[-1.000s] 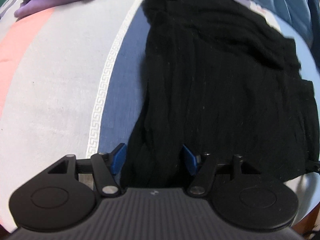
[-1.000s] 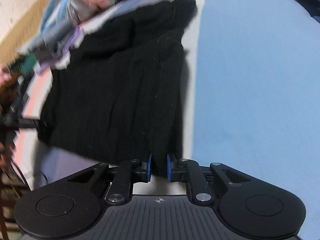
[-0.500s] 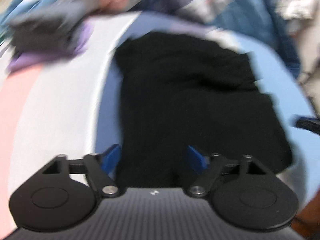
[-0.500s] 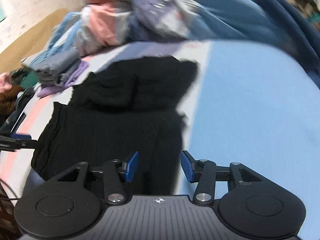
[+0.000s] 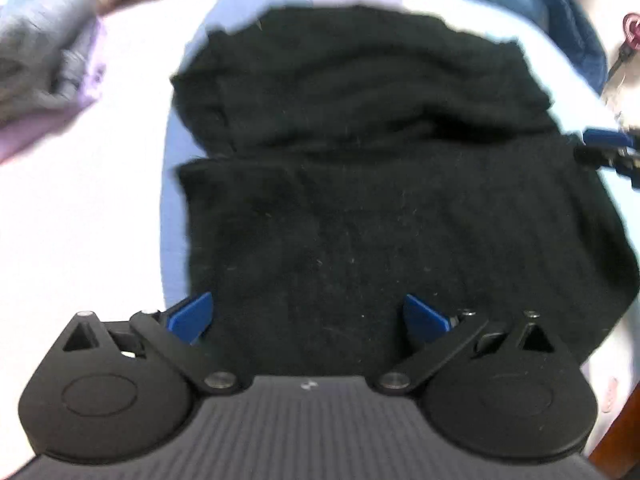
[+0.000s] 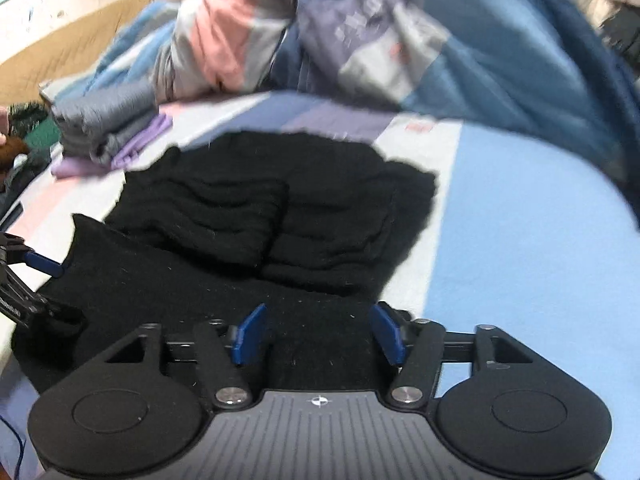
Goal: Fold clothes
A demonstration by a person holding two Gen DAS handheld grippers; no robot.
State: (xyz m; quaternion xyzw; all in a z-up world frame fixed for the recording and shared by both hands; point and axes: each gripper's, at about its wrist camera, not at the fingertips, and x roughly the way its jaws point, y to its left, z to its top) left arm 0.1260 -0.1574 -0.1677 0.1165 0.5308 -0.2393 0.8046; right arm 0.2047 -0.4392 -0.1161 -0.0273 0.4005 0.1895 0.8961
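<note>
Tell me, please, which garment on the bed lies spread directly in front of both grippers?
The black knit garment, lying flat by itself. The grey and purple folded clothes sit stacked farther back, to its left in the right wrist view.

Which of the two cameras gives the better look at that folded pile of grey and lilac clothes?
The right wrist view: the folded grey and lilac clothes pile sits whole there, layers visible. The left wrist view catches only a blurred, cut-off part at its edge.

Ahead of your left gripper's (image 5: pixel 306 318) spread fingers (image 5: pixel 190 316), the black knitted garment (image 5: pixel 380 184) lies folded on the bed's blue-and-white patterned sheet (image 5: pixel 80 208). The stack of folded grey and lilac clothes (image 6: pixel 108 128) sits beyond it to the left. Behind both, a heap of crumpled bedding (image 6: pixel 360 36) lies. Your right gripper (image 6: pixel 318 334) hovers over the garment's near right edge, fingers (image 6: pixel 386 334) apart.
</note>
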